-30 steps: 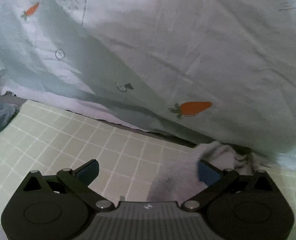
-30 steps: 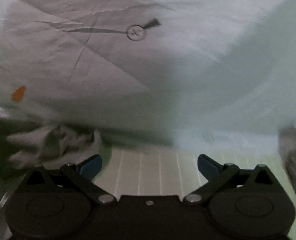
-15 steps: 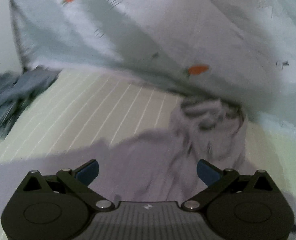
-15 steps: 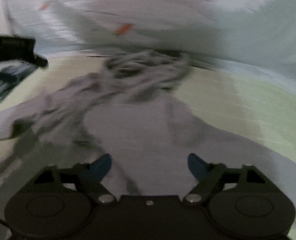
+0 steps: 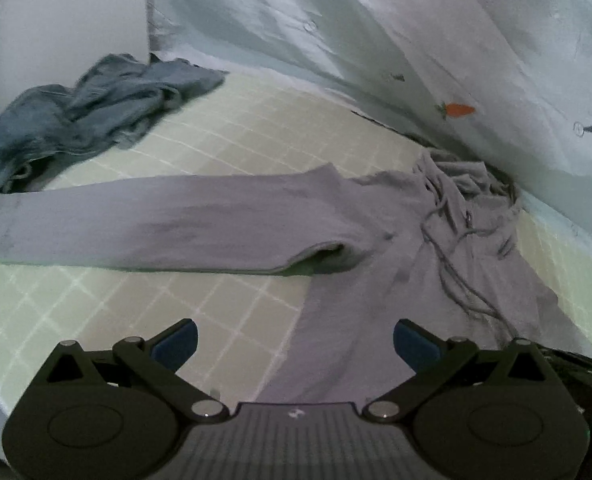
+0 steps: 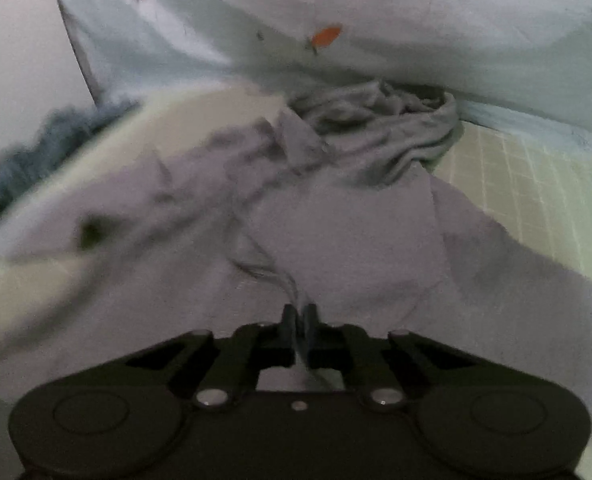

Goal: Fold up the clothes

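fabric of the grey garment (image 6: pixel 336 240), spread on the checked bed (image 5: pixel 255 128), is now pinched in the right hand-held gripper (image 6: pixel 300 320), wide a second ago; left hand-held gripper (image 5: pixel 293 340) gapes empty, so folding can start

Open room: bare checked sheet (image 5: pixel 223 152) is sitting free between the sleeve and the jeans.
Blocking, back: carrot-print bedding (image 5: pixel 436 40) is walling off everything.
Blocking, left: crumpled jeans (image 5: pixel 83 112) are hogging the corner.
Blocking, middle: grey hoodie (image 5: pixel 336 232) is sprawling across.
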The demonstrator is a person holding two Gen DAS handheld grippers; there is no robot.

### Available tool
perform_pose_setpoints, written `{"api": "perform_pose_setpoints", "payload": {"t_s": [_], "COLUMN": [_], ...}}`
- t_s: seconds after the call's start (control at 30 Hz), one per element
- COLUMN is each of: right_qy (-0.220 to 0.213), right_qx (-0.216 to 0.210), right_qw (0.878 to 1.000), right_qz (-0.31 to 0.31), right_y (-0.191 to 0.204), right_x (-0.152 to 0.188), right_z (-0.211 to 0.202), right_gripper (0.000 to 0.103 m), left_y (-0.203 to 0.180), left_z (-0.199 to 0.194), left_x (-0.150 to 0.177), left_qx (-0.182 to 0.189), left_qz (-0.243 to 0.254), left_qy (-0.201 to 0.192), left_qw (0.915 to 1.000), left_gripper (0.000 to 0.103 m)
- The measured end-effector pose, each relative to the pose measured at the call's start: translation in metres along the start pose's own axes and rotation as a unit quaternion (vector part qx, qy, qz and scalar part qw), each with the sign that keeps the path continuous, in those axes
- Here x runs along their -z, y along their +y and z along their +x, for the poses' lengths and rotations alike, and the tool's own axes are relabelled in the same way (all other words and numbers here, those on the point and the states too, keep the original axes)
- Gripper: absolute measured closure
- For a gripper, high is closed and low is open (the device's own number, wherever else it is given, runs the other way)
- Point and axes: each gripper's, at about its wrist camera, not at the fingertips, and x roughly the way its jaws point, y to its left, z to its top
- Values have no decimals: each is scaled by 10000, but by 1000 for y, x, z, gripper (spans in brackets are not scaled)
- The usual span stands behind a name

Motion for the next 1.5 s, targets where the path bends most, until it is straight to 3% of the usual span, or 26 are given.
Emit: {"api": "perform_pose_setpoints", "payload": {"t_s": [0.13,0.2,0.37,0.43,0.47,0.53,0.6,0.73,0.87,0.97,1.03,1.07,1.1,1.13,1.23,1.37,1.43,1.5], "right_qy": [-156,17,600,557,463,218,112,96,230,343,438,438,415,392,313,333,480,552], "right_qx": [-657,-863,-502,-368,-216,170,688,1691,2023,2038,1766,1684,1629,1574,1614,1587,1645,1864], "right_qw": [9957,9921,9938,9933,9939,9945,9923,9794,9707,9687,9724,9738,9750,9763,9765,9671,9674,9656], "right_qz": [632,915,790,943,979,1006,1027,1097,1272,1373,1462,1466,1450,1434,1391,1958,1865,1728], "right_y": [25,36,67,71,70,68,59,39,20,8,2,0,-2,-4,-11,-36,-34,-26], "right_x": [17,33,72,80,83,86,90,102,114,122,126,128,129,130,131,131,126,120], "right_z": [-38,-42,-38,-45,-51,-64,-75,-89,-93,-94,-95,-96,-99,-101,-109,-114,-111,-108], "right_gripper": [99,99,92,73,58,54,41,37,33,35,62,81,94,94,95,95,93,81], "left_y": [18,26,47,57,61,69,73,66,52,44,37,33,31,29,20,14,15,19], "left_z": [-12,-14,-17,-14,-13,-6,-1,10,18,28,30,29,29,29,26,22,19,17], "left_x": [6,8,14,16,17,20,25,35,47,57,62,64,65,66,71,83,84,80], "left_qx": [-33,-41,-93,-92,-92,-41,36,168,289,320,313,327,341,355,318,419,426,417], "left_qz": [-87,-42,119,177,208,267,317,504,708,712,796,868,797,662,659,713,798,830], "left_qy": [135,208,372,480,538,703,835,1133,1284,1478,1472,1449,1478,1529,1641,1795,1774,1759], "left_qw": [9999,9998,9992,9986,9983,9972,9960,9921,9888,9859,9854,9851,9852,9854,9837,9803,9800,9800], "left_gripper": [0,0,0,0,0,0,0,0,3,22,38,69,80,84,87,85,79,59]}}
